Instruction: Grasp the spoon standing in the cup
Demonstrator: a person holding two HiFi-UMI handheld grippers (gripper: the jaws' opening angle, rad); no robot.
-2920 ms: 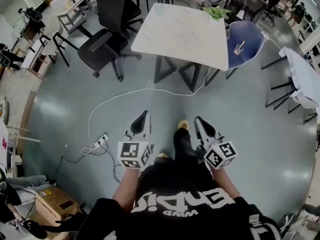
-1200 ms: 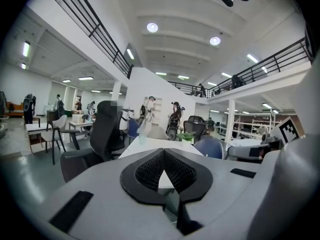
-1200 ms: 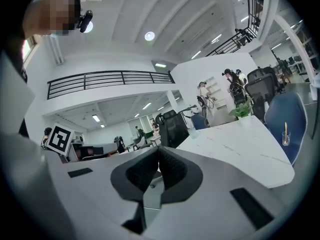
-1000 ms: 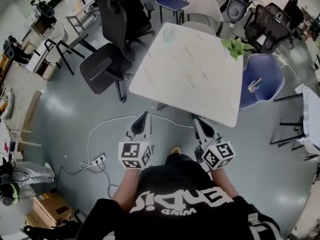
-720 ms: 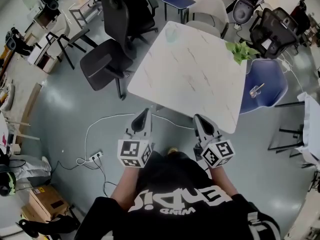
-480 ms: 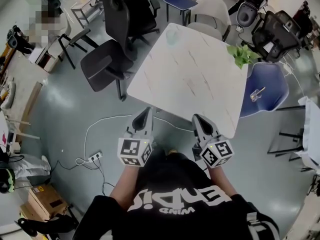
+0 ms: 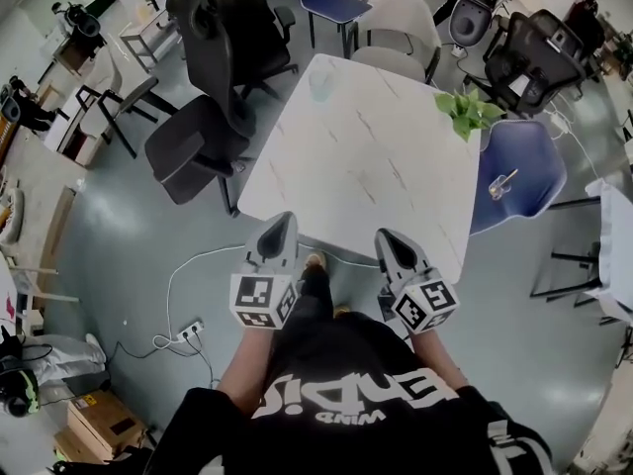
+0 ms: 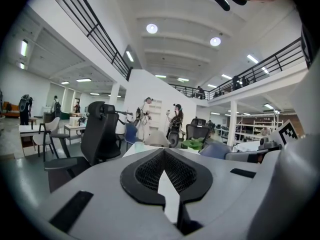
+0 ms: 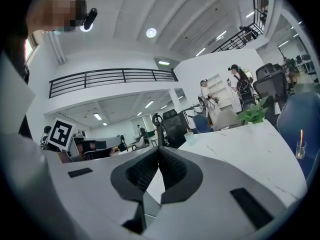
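The task is at its very start, with nothing grasped yet. The left gripper (image 7: pixel 279 229) and right gripper (image 7: pixel 389 238) are held side by side in front of the person. Both point toward 12 o'clock at the near edge of the table (image 7: pixel 366 171). In each gripper view the jaws are pressed together at their tips with nothing between them. The cup (image 7: pixel 499 187) stands on the seat of a blue chair (image 7: pixel 539 161), past the table's right corner. That is about 2 o'clock from the right gripper and well apart from it. The spoon (image 7: pixel 506 176) leans in the cup, handle up. The right gripper view shows the cup low at its 3 o'clock edge, small and far off. What I judge is left is nearly everything: get round the table corner to the chair, open a gripper, likely the right, set its jaws around the handle and close.
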